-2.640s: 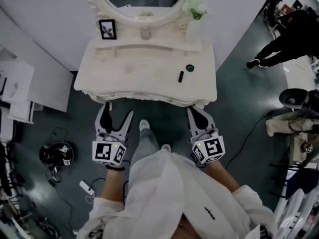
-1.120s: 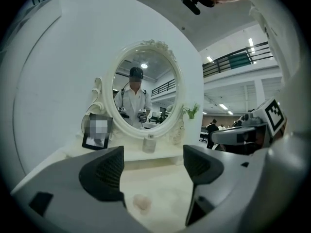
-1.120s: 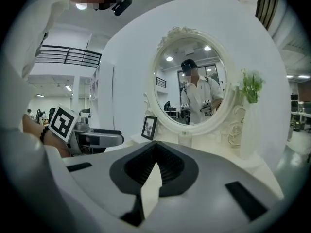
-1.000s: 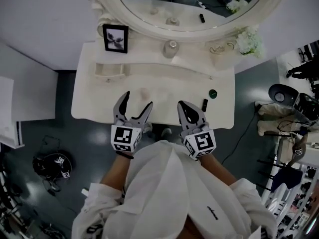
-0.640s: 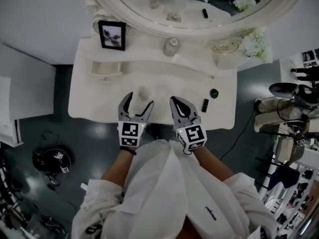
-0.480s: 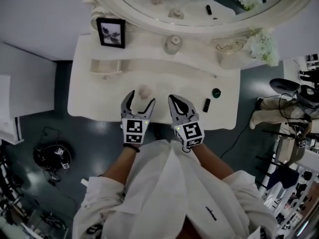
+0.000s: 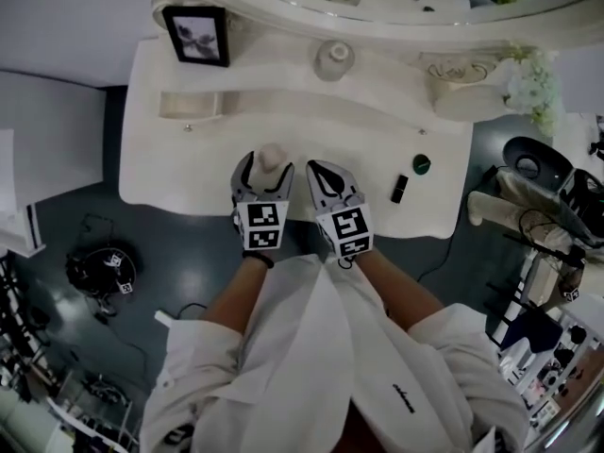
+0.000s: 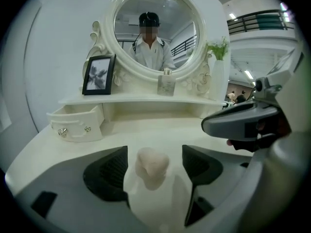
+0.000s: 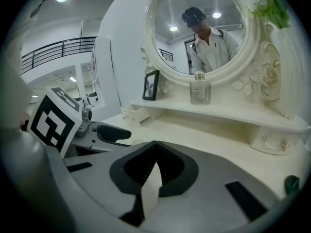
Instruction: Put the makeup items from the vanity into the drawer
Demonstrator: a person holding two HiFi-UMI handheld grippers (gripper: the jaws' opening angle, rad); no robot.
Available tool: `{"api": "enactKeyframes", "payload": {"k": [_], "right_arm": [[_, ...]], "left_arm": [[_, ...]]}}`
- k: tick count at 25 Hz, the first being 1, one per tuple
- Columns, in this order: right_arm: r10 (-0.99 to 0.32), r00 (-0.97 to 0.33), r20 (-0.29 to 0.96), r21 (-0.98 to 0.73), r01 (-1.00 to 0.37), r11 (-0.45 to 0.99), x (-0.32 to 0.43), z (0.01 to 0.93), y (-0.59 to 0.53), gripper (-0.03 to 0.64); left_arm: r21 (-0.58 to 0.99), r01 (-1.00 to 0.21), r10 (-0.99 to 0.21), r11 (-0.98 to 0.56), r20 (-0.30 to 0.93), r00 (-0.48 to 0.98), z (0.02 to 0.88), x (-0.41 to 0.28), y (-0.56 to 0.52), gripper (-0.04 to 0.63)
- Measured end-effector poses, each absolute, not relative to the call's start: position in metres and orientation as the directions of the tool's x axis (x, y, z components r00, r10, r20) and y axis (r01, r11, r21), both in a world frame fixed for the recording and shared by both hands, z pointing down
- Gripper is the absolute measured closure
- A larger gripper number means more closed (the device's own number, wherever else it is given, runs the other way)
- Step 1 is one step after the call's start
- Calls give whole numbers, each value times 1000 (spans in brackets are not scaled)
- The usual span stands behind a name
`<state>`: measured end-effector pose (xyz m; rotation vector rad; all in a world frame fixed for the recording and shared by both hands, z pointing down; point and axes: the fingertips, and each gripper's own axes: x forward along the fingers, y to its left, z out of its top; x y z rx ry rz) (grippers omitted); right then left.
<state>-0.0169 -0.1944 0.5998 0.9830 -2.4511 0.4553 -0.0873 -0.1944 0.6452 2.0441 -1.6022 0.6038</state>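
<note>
A beige makeup sponge [image 8: 152, 165] stands upright on the cream vanity top [image 7: 189, 163]. My left gripper [image 7: 264, 165] is open with a jaw on each side of the sponge and a gap on both sides. My right gripper [image 7: 317, 170] hovers just to its right, shut and empty, with its tips touching in the right gripper view. A black lipstick [image 7: 399, 189] and a small round green item [image 7: 421, 164] lie further right on the top. A small drawer [image 7: 189, 106] stands open at the back left.
On the raised shelf stand a perfume bottle [image 7: 332, 59] and a framed picture [image 7: 196, 34], with white flowers [image 7: 528, 78] at the right. A big oval mirror [image 8: 155, 28] rises behind. A second small drawer [image 9: 274, 140] at the back right is closed.
The person has stepped up to the vanity. Both grippers moved forward over the top, and the left one's jaws now straddle the sponge. The right gripper stayed shut.
</note>
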Motion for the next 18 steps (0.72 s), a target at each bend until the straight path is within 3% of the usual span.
{"api": "enactKeyframes", "payload": {"k": [3,9,18], "right_arm": [[-551,-626,551,-129,-717,685,-14,613,-197,598],[-554,-623,552,-141,-725,674,-9,619,-203,598],[-550,-627,552,-143,-721,678,-9,619,-205,598]], "left_arm": [[85,-975,-752,-207,623,214,655,-82,-198,236],[50,-980,-754,-190,632,179,662,-81,-203,332],[41,-985,-729,-170,667,153,672,-88,-203,369]]}}
